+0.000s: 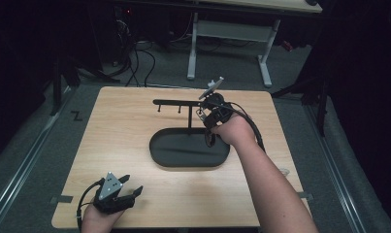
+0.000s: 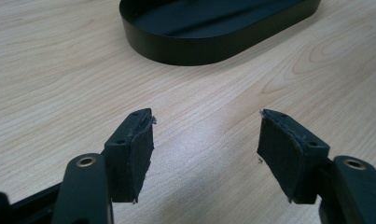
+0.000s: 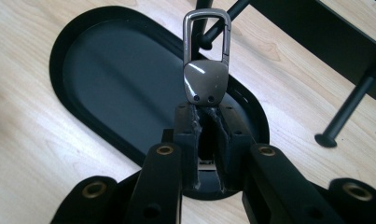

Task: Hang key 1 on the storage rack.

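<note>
Light wood-grain counter (image 1: 135, 194), rounded corners, grey carpet around it.

Black oval metal tray (image 1: 164, 158) sits at counter centre. A thin black post rises from its 12 o'clock edge and carries a black horizontal hanger bar (image 1: 176, 102) with short pegs hanging under it.

Right tongs (image 1: 201, 113) are at 12 to 1 o'clock of the tray, up by the right end of the bar, with the person's right hand (image 1: 232, 130) wrapped around the body. Jaws are clamped tight on a gunmetal keychain clip with a rectangular carabiner loop (image 3: 206, 60). In the right gripper view the pads (image 3: 188, 135) pinch the clip's lower tab, while the shield-shaped body with two small rivets and the loop stick out past the tips. The loop sits right next to a peg end; cannot tell whether they touch. The clip is held in the air above the tray's far rim.

Left tongs (image 1: 132, 186) are at 7 o'clock of the tray, near the counter's front-left edge, well apart from the tray, held in the person's left hand (image 1: 98, 218). Jaws are spread wide with nothing between them. In the left gripper view there is bare wood between the pads (image 2: 136, 154), with the tray wall ahead at 12 o'clock.
</note>
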Demonstrator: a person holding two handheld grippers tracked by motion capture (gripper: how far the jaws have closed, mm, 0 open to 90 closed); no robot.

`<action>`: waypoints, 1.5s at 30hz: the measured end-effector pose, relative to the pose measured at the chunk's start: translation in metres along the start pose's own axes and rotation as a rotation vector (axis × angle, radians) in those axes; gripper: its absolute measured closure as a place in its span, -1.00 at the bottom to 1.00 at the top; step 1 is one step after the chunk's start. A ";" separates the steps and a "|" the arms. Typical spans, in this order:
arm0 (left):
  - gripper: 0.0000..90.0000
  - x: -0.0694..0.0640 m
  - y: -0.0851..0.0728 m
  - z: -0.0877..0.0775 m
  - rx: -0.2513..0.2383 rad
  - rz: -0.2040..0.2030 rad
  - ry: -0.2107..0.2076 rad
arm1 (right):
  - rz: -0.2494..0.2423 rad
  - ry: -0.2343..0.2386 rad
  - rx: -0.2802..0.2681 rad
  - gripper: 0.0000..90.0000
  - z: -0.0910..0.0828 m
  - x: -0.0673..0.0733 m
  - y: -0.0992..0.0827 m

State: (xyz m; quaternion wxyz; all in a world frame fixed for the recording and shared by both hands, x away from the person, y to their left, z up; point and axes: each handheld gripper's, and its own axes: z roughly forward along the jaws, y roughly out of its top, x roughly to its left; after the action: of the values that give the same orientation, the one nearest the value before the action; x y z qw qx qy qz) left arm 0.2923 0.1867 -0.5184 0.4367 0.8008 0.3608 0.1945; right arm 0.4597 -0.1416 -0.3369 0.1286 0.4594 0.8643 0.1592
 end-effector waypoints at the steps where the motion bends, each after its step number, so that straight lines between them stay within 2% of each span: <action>1: -0.20 0.000 0.000 0.000 0.003 0.001 -0.002 | 0.001 -0.002 0.002 0.79 0.001 0.000 0.000; 3: -0.20 -0.001 0.000 0.001 0.002 0.001 -0.002 | -0.007 -0.008 0.003 0.79 0.005 -0.002 0.002; 10: -0.20 -0.001 0.000 0.002 0.004 0.004 -0.007 | 0.017 -0.023 -0.008 0.78 0.015 -0.004 0.007; 11: -0.20 -0.001 0.000 0.002 0.005 0.002 -0.008 | 0.035 -0.029 -0.006 0.78 0.017 -0.003 0.007; 13: -0.20 0.000 0.000 0.001 0.010 -0.001 -0.014 | 0.025 -0.032 -0.009 0.78 0.020 -0.004 0.009; 18: -0.19 0.000 0.000 0.001 0.005 -0.005 -0.012 | 0.041 -0.038 -0.012 0.76 0.029 -0.003 0.010; 23: -0.19 -0.003 0.000 0.002 0.004 0.003 -0.015 | 0.060 -0.036 -0.022 0.67 0.031 -0.003 0.009; 24: -0.19 -0.003 0.000 0.002 0.005 0.004 -0.015 | 0.045 -0.030 -0.021 0.67 0.029 -0.004 0.007; 26: -0.19 -0.002 0.000 0.002 0.006 0.003 -0.015 | 0.051 -0.029 -0.022 0.65 0.029 -0.003 0.007; 33: -0.19 -0.004 0.001 0.003 0.011 0.014 -0.014 | 0.054 -0.021 -0.045 0.53 0.019 -0.005 -0.010; 38: -0.19 -0.005 0.001 0.003 0.015 0.014 -0.013 | 0.068 -0.005 -0.036 0.46 0.017 -0.008 -0.036; 45: -0.19 -0.006 0.001 0.006 0.027 0.020 -0.018 | 0.072 0.009 -0.025 0.30 0.014 -0.012 -0.060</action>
State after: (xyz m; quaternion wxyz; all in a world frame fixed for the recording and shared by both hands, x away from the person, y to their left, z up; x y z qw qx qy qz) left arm 0.2925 0.1790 -0.5206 0.4270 0.8120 0.3514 0.1869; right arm 0.4263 -0.1809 -0.3721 0.1246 0.4878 0.8458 0.1766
